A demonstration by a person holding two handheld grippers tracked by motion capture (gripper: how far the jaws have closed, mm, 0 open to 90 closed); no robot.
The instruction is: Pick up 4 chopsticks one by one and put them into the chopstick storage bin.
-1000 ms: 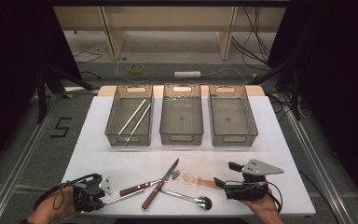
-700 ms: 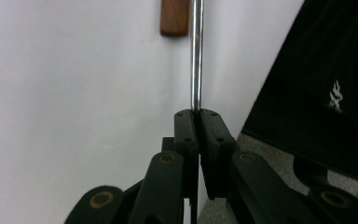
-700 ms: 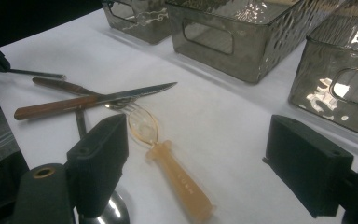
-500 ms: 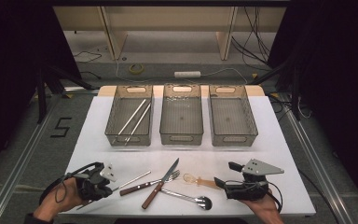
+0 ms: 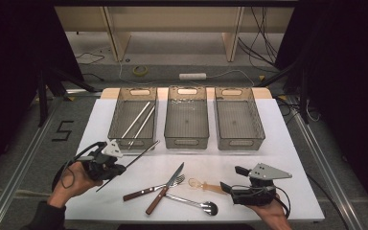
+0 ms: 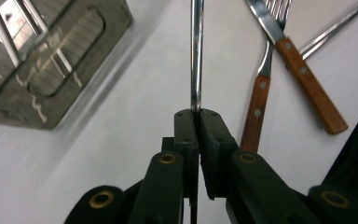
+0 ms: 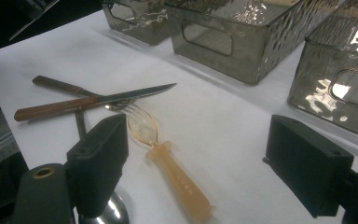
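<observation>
L gripper (image 5: pixel 117 167) rose w/ chopstick (image 6: pixel 196 56) pinched between fingers (image 6: pixel 186 135).

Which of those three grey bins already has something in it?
The left bin: two metal rods lie inside, while the middle bin and right bin are bare.

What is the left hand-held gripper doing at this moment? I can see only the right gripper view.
Observer: The left hand-held gripper is shut on a thin metal rod and holds it above the table, near the leftmost bin.
Operator: What is inside that bin? I see only its wall.
Observer: Two similar metal rods lie slantwise in it, side by side.
Operator: Do the other two bins hold anything?
Observer: From the high view, I can see nothing in the middle bin or the right bin.
</observation>
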